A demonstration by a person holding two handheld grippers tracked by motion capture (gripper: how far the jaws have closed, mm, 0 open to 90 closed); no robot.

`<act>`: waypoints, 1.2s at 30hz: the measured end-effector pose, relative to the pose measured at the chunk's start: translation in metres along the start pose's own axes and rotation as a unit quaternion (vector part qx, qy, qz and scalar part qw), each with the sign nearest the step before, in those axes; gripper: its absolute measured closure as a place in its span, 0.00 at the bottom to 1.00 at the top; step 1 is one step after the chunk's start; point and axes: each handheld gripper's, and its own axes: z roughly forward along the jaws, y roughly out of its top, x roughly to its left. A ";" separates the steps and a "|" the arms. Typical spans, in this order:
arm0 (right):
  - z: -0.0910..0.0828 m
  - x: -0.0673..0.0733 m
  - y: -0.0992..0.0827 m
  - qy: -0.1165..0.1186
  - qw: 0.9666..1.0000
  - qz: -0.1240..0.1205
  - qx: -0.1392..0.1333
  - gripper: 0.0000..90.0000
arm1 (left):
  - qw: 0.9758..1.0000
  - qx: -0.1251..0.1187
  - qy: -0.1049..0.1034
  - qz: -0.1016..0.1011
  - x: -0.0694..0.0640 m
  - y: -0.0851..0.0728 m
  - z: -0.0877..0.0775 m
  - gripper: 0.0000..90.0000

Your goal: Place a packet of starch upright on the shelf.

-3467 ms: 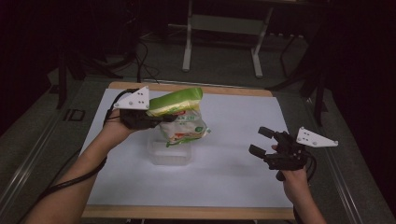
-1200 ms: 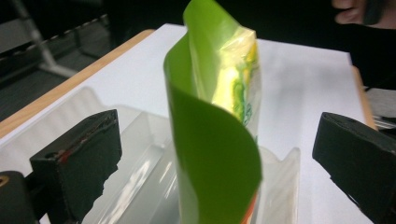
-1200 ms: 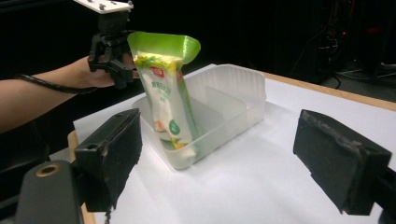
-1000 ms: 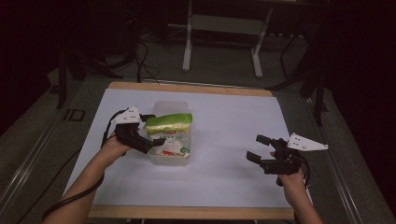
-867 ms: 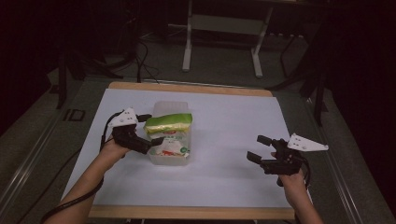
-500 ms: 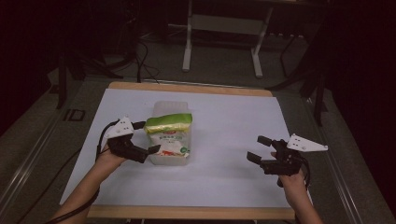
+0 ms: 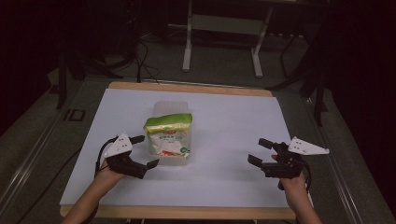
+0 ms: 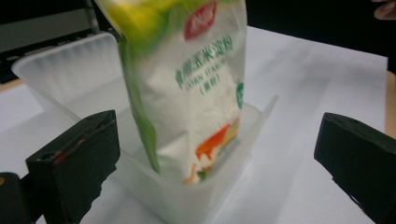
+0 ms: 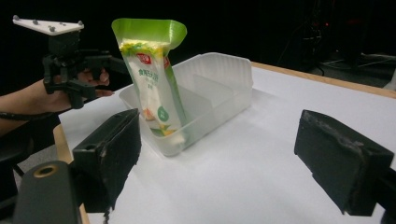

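A: Logging the scene from my station. I see the starch bag [image 7: 168, 135] standing upright in the near end of the clear plastic bin [image 7: 171, 106], which sits on the white table sheet [image 7: 224, 126], left of centre. The bag has a green top and a white body with red and orange print.

B: Does it lean?

A: In the right gripper view the bag [image 9: 152, 77] tilts slightly, its base in the end compartment nearest the person; a divider crosses the bin [image 9: 224, 77] farther along.

B: Left gripper?

A: I read the left gripper [image 7: 141, 151] as released: jaws spread wide, just left of the bin's near corner, touching nothing. In the left gripper view the bag [image 8: 187, 88] and bin [image 8: 65, 70] stand between and beyond the two black jaws, with clear gaps on both sides.

B: Right gripper?

A: The right gripper [image 7: 258, 151] hangs near the table's right edge, well apart from the bin, jaws released and holding nothing.
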 end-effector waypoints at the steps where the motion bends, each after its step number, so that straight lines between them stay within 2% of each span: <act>1: -0.001 0.000 -0.001 -0.001 1.000 0.002 0.001 0.16 | 1.000 -0.004 -0.005 -0.006 -0.002 -0.003 -0.001 0.01; 6: -0.002 -0.001 -0.006 -0.004 1.000 0.006 0.004 0.16 | 1.000 0.008 -0.022 0.009 -0.014 -0.012 -0.002 0.01; 9: -0.002 -0.001 -0.008 -0.003 1.000 0.005 0.005 0.16 | 1.000 0.005 -0.022 0.019 -0.024 -0.018 -0.002 0.01; 13: 0.000 0.000 -0.011 -0.002 1.000 0.001 0.007 0.16 | 0.998 0.024 -0.043 0.033 -0.035 -0.022 0.003 0.01; 14: 0.000 0.000 -0.011 -0.002 1.000 0.001 0.007 0.16 | 0.998 0.024 -0.043 0.033 -0.035 -0.022 0.003 0.01; 15: 0.002 0.000 -0.014 -0.001 1.000 0.000 0.013 0.16 | 0.997 0.028 -0.060 0.037 -0.040 -0.022 0.006 0.01; 17: 0.002 0.000 -0.015 0.001 1.000 -0.001 0.013 0.16 | 0.996 0.032 -0.070 0.041 -0.044 -0.022 0.009 0.01; 23: 0.003 0.000 -0.022 -0.001 1.000 0.000 0.018 0.16 | 0.995 0.028 -0.091 0.041 -0.052 -0.020 0.013 0.01; 26: 0.005 0.001 -0.026 -0.005 1.000 -0.006 0.027 0.16 | 0.993 0.026 -0.111 0.037 -0.058 -0.018 0.017 0.01; 29: 0.008 0.003 -0.030 -0.006 1.000 -0.008 0.030 0.16 | 0.992 0.024 -0.121 0.037 -0.063 -0.016 0.019 0.01; 33: 0.012 0.004 -0.033 -0.012 0.999 -0.021 0.041 0.16 | 0.991 0.021 -0.125 0.045 -0.068 -0.013 0.022 0.01; 36: 0.013 0.003 -0.034 -0.012 0.999 -0.025 0.042 0.16 | 0.991 0.020 -0.127 0.044 -0.068 -0.013 0.023 0.01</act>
